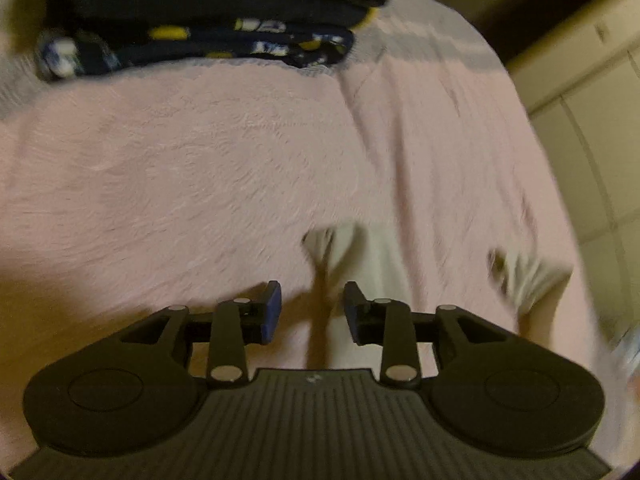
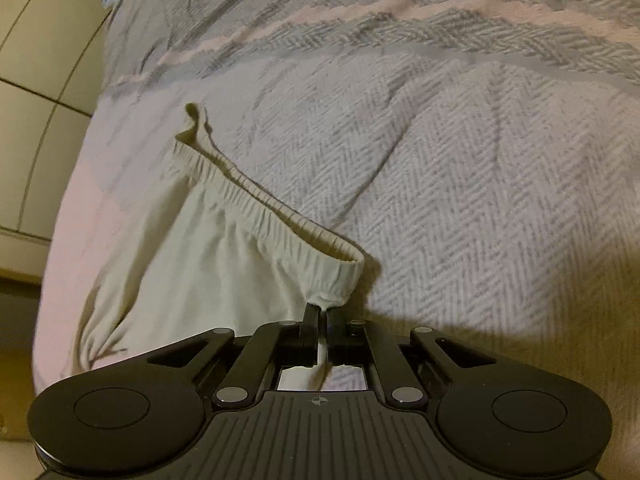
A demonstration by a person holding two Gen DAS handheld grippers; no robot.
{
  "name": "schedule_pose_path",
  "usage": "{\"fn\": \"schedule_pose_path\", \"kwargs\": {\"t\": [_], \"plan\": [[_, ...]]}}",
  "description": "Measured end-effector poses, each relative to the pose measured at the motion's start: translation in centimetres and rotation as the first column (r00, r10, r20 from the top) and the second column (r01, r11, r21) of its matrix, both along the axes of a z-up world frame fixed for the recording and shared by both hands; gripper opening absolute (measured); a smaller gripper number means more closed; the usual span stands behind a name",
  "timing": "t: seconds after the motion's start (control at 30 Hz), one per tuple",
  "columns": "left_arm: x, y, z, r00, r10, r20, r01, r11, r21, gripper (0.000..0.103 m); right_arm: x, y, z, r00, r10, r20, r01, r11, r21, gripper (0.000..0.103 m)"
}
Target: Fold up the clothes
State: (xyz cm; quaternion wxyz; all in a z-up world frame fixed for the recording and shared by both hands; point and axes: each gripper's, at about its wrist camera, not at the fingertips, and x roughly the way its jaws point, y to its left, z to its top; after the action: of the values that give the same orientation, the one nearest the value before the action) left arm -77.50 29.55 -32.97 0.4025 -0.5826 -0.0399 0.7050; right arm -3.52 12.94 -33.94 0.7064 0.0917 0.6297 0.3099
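While the right tongs (image 2: pixel 320 312) are pinched tight on the waistband corner of the cream shorts (image 2: pixel 192 272), the left tongs (image 1: pixel 313 312) hang roughly half open with nothing between the pads. Shorts lie spread on the pink-and-grey bedspread (image 2: pixel 460 184); dark folded clothes (image 1: pixel 208 20) sit well apart at the far edge.

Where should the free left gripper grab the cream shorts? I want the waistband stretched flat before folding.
Judging by the right wrist view: take the waistband's far corner. The right gripper already pinches the near corner of the cream shorts; that far end stands up in a small fold, so come down over it from above.
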Motion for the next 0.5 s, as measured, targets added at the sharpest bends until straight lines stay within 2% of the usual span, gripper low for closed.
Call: {"fn": "schedule_pose_path", "kwargs": {"t": [0.1, 0.13, 0.17, 0.23, 0.27, 0.3, 0.33, 0.37, 0.4, 0.47, 0.5], "plan": [[-1.4, 1.7, -1.9, 0.993, 0.077, 0.085, -0.078, 0.997, 0.013, 0.034, -0.8, 0.5, 0.2, 0.999, -0.027, 0.035, 0.028, 0.999, -0.02, 0.011], [-1.6, 2.2, -2.3, 0.991, 0.085, 0.1, -0.087, 0.996, 0.018, 0.029, -1.1, 0.7, 0.2, 0.998, -0.034, 0.048, 0.036, 0.999, -0.026, 0.011], [-1.8, 2.6, -2.4, 0.992, 0.08, 0.102, -0.082, 0.996, 0.016, 0.006, -1.4, 1.1, 0.2, 0.997, -0.032, 0.066, 0.035, 0.999, -0.034, 0.011], [-1.5, 3.5, -1.3, 1.0, 0.014, 0.013, -0.014, 1.0, 0.005, 0.0, -1.8, 1.8, 0.6, 0.994, 0.002, 0.112, 0.007, 0.997, -0.077, 0.003], [-1.2, 3.6, -0.1, 0.998, -0.033, -0.058, 0.033, 0.999, 0.002, 0.0, -1.8, 2.3, 0.9, 0.991, 0.027, 0.132, -0.013, 0.994, -0.107, 0.0], [-0.7, 3.5, 1.9, 0.984, -0.093, -0.153, 0.094, 0.996, 0.002, 0.0, -1.8, 2.5, 1.2, 0.988, 0.047, 0.144, -0.029, 0.992, -0.123, 0.0], [-0.3, 3.3, 4.0, 0.957, -0.152, -0.248, 0.156, 0.988, -0.004, 0.0, -1.6, 2.6, 1.8, 0.986, 0.062, 0.154, -0.041, 0.99, -0.136, 0.0], [0.2, 3.2, 6.1, 0.917, -0.208, -0.341, 0.216, 0.976, -0.015, 0.0, -1.4, 2.7, 2.3, 0.983, 0.077, 0.164, -0.052, 0.988, -0.148, 0.0], [0.6, 3.0, 8.1, 0.864, -0.261, -0.43, 0.274, 0.961, -0.033, 0.0, -1.2, 2.7, 2.9, 0.981, 0.091, 0.174, -0.063, 0.985, -0.161, 0.0], [1.3, 2.7, 10.3, 0.76, -0.343, -0.552, 0.361, 0.929, -0.079, 0.002, -0.5, 3.0, 3.5, 0.98, 0.104, 0.167, -0.075, 0.982, -0.171, 0.0], [1.6, 2.5, 11.3, 0.7, -0.379, -0.606, 0.401, 0.91, -0.106, 0.005, -0.3, 3.1, 3.8, 0.981, 0.111, 0.16, -0.083, 0.981, -0.174, 0.0]]}}
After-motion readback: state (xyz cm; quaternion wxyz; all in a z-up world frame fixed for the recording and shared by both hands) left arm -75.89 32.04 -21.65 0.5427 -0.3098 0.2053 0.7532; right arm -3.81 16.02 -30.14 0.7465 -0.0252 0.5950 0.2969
